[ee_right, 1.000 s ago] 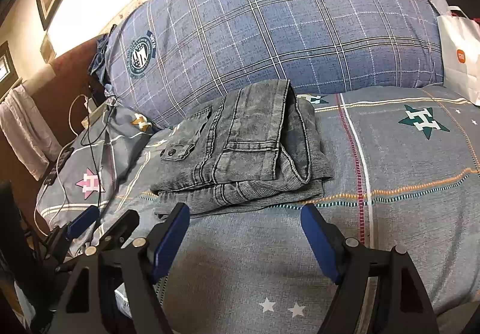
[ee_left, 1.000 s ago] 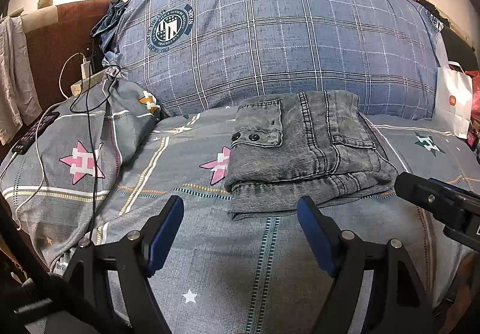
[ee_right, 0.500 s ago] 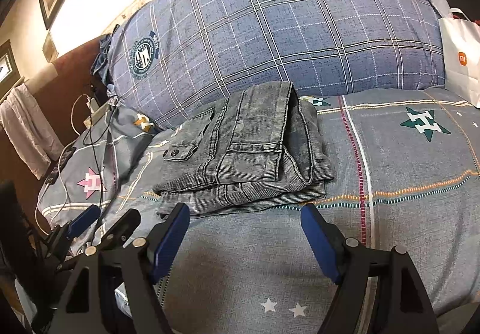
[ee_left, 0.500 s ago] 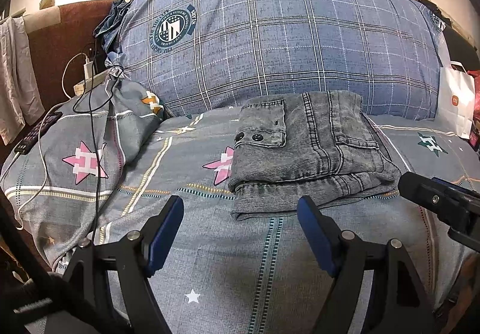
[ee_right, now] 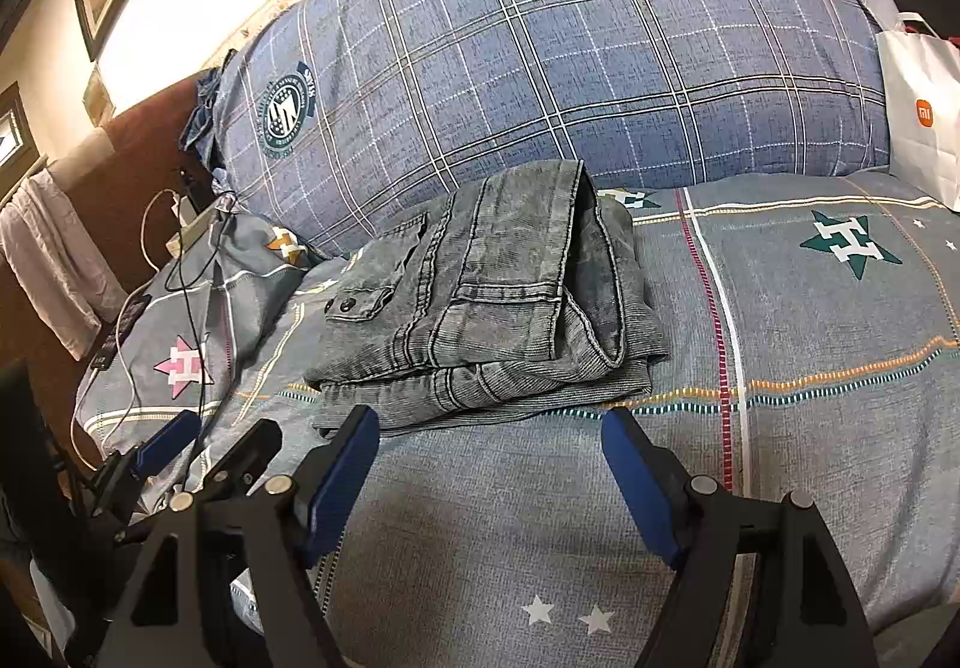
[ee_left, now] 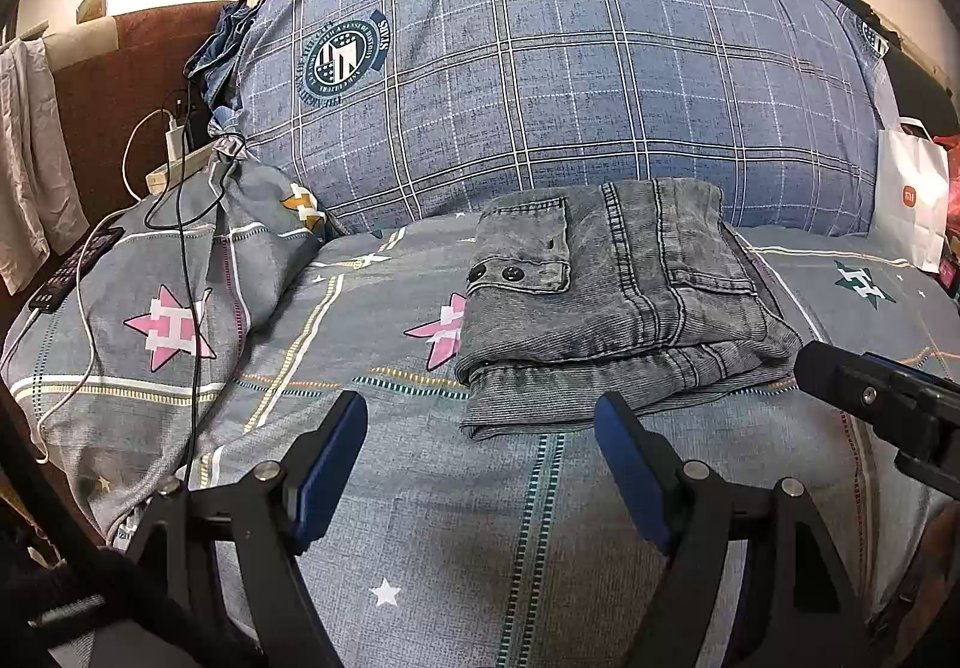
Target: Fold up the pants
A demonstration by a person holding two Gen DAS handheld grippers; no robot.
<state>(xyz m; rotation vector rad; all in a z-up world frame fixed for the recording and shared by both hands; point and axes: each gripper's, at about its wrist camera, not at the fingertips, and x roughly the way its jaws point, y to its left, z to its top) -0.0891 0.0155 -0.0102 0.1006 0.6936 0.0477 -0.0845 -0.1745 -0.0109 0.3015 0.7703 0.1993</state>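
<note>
Over the last second almost nothing has shifted: the folded grey washed-denim pants [ee_left: 606, 302] sit in the same compact bundle, and both of my claws have only drifted back a touch, so the bundle sits marginally lower in the left view than a second ago. I read that as the folding being finished, or nearly so; the bundle lies in flat layers with the pocket flap and its two dark snaps on top, and I am not touching it.

My left claw [ee_left: 480, 464] is spread wide with nothing between its blue pads [ee_left: 327, 464], low in the centre of its frame. The pants lie just above and to the right of it, centre-right in the frame, resting on the grey star-patterned bedsheet [ee_left: 360, 368]; their near edge reaches down between the tips of my fingers in the picture, though whether cloth and pads are truly close I cannot tell. Behind them, filling the upper middle, stands the big blue plaid pillow [ee_left: 540, 86].

My right claw [ee_right: 489, 467] is likewise wide apart and holding nothing, at the bottom centre of its own frame. There the pants [ee_right: 492, 302] lie above it and slightly left, in the middle of the frame, with the open waistband edge turned to the right. My left claw shows in the lower left corner of that view, well clear of the bundle.

If anything remains, I judge it is only smoothing that bottom layer poking out at the near edge.
</note>
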